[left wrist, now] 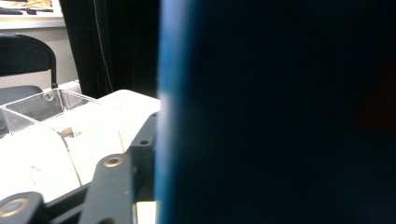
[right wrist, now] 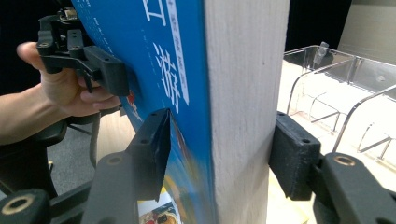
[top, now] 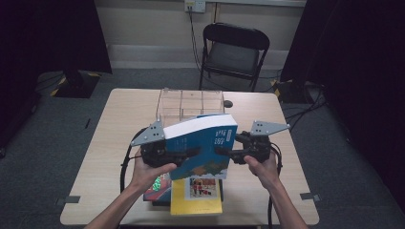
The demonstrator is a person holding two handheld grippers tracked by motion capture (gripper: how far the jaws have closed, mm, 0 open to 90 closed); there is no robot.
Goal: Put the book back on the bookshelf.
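A thick blue book (top: 205,143) with a white page block hangs tilted above the table, held between both grippers. My left gripper (top: 191,153) comes at it from the left, one black finger (right wrist: 105,70) lying on the blue cover; the other finger is hidden behind the book. In the left gripper view the cover (left wrist: 280,116) stands right against the near finger (left wrist: 142,140). My right gripper (right wrist: 224,149) clamps the book (right wrist: 187,70) from the right, one pad on the front cover and one on the back, and it sits at the book's right edge (top: 222,151).
A clear acrylic organiser (top: 191,102) with several compartments stands on the wooden table (top: 119,124) just beyond the book. A yellow book (top: 196,195) lies on a small stack at the front edge. A black folding chair (top: 234,47) stands behind the table.
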